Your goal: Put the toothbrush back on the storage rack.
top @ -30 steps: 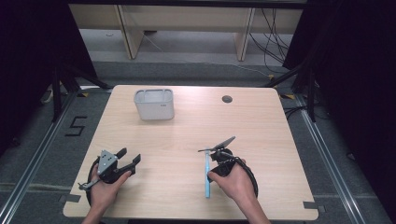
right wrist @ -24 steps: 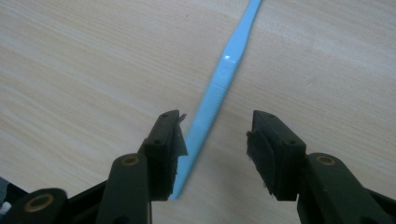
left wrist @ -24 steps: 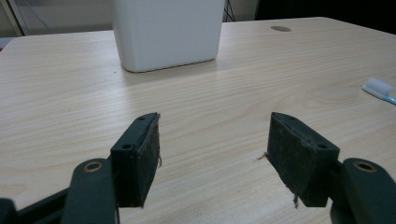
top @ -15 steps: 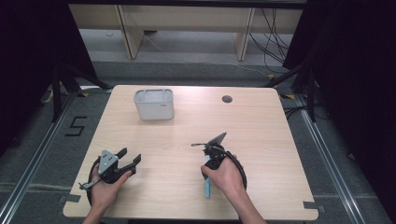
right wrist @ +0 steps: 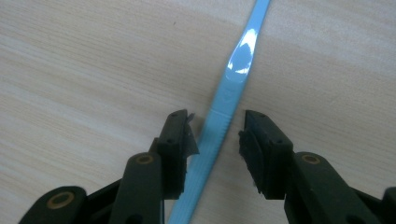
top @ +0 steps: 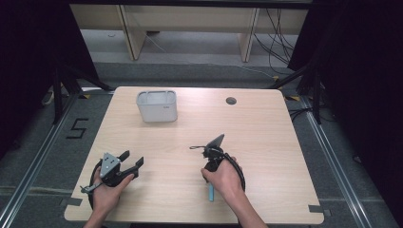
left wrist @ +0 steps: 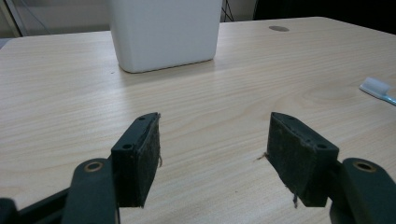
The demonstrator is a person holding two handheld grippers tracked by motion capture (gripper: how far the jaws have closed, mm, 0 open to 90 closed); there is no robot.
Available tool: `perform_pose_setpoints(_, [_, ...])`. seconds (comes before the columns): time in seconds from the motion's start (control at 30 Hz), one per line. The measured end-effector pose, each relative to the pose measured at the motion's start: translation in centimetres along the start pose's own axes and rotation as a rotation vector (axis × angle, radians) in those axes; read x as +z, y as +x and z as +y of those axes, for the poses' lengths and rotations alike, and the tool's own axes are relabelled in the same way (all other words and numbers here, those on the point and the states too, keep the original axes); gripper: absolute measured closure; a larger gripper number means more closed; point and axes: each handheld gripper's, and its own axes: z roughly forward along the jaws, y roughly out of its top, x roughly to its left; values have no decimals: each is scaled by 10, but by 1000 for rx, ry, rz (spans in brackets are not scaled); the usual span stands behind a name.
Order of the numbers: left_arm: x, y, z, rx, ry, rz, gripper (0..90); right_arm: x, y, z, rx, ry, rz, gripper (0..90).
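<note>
- The toothbrush lies flat on the table, its blue handle running straight up between the right gripper's jaws and slanting a little toward the far right of that gripper's own view.
- Those jaws have just been closing and now stand narrow, one on each side of the handle. A sliver of table shows between each pad and the plastic, so they straddle it without pressing yet (the left pad is the nearer of the two).
- The handle's long axis runs along the jaws' reach, not across it, so the squeeze will meet its thin sides; that alignment is what the coming pinch turns on.
- In the high view the right gripper points down over the brush, and the handle's tail sticks out behind the jaws, under the hand.
- The right hand is plainly the one on the job. The left gripper rests well off to the side with its jaws wide and nothing between them; from there the brush head sits far out to the right.
- The white bin stands well beyond both pairs of jaws, straight ahead of the left ones.
- Writing: a "5" is marked on the floor left of the table; a small mark on the bin is too tiny to read, and no brand is legible on the brush.
</note>
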Motion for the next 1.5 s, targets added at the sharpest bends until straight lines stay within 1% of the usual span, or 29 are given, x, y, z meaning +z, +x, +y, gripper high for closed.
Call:
perform_pose_setpoints(0.03, [0, 0, 0, 0, 0, 0, 341, 2, 1, 0, 5, -10, -7, 619])
perform_pose_setpoints(0.07, [0, 0, 0, 1, 0, 0, 341, 1, 1, 0, 3, 9, -11, 628])
perform_pose_setpoints(0.2, [1, 0, 0, 1, -8, -6, 342, 1, 3, 0, -7, 12, -45, 669])
perform_pose_setpoints(0.23, [1, 0, 0, 3, -11, -9, 342, 3, 0, 1, -63, -7, -54, 692])
perform_pose_setpoints(0.27, [1, 0, 0, 5, -11, -9, 342, 3, 0, 1, -54, -12, -60, 715])
perform_pose_setpoints(0.3, [1, 0, 0, 5, -10, -9, 342, 2, 3, 1, 5, 10, -74, 754])
perform_pose_setpoints(0.37, [1, 0, 0, 5, -10, -10, 342, 2, 3, 1, 6, 10, -74, 777])
perform_pose_setpoints(0.47, [1, -1, 0, 4, -11, -11, 342, 2, 0, 1, -23, 15, -76, 787])
perform_pose_setpoints(0.5, [1, -1, 0, 4, -11, -11, 342, 3, -2, 1, -64, -5, -91, 789])
perform_pose_setpoints(0.53, [1, -1, 0, 4, -11, -11, 342, 2, -1, 1, -47, 5, -90, 789])
perform_pose_setpoints(0.57, [1, 0, 0, 4, -11, -11, 342, 2, -1, 1, -47, 5, -90, 789])
perform_pose_setpoints(0.63, [1, 0, 0, 1, -12, -11, 342, 2, -3, 2, -70, 28, -82, 791])
perform_pose_setpoints(0.77, [0, 0, 0, 1, 0, -5, 342, 1, -4, 2, -88, 27, -79, 792])
perform_pose_setpoints(0.83, [1, 0, 0, 1, -12, -12, 342, 1, -5, 2, -90, 2, -88, 792])
perform_pose_setpoints(0.9, [1, 0, 0, 1, -12, -12, 342, 1, -5, 2, -87, 1, -87, 792])
perform_pose_setpoints(0.93, [1, 0, 0, 1, -12, -12, 342, -1, -8, 2, -121, -15, -82, 793])
perform_pose_setpoints(0.97, [1, 0, 0, 1, -12, -11, 342, -1, -8, 2, -121, -15, -82, 793])
perform_pose_setpoints(1.0, [1, 0, 0, 1, -7, -9, 342, -3, -7, 1, -103, -9, -86, 793])
perform_pose_setpoints(1.07, [1, 0, 0, 1, -11, -11, 342, -5, -7, 1, -101, -29, -84, 793])
perform_pose_setpoints(1.1, [1, 0, 0, 1, -11, -11, 343, -8, -9, 1, -122, -34, -74, 793])
perform_pose_setpoints(1.13, [1, 0, 0, 0, -9, -9, 343, -8, -9, 1, -122, -34, -74, 793])
perform_pose_setpoints(1.17, [0, 0, 0, -1, 0, -3, 342, -12, -10, 0, -132, -54, -57, 793])
perform_pose_setpoints(1.23, [0, 0, 0, -3, 0, -3, 342, -13, -10, -1, -126, -58, -50, 793])
perform_pose_setpoints(1.33, [0, 0, 0, -4, -2, -4, 342, -21, -14, -4, -165, -127, -50, 793])
perform_pose_setpoints(1.37, [0, 0, 0, -3, 0, -3, 342, -23, -14, -5, -160, -134, -50, 793])
perform_pose_setpoints(1.4, [0, 0, 0, -3, 3, -2, 342, -24, -15, -6, -155, -137, -29, 793])
perform_pose_setpoints(1.43, [0, 0, 0, -3, 3, -2, 342, -26, -16, -7, -168, -150, -6, 793])
perform_pose_setpoints(1.47, [0, 0, 0, -3, 3, -2, 342, -28, -16, -9, -171, -164, -18, 793])
perform_pose_setpoints(1.5, [0, 0, 0, -4, 3, -2, 342, -28, -19, -10, -184, -186, 0, 793])
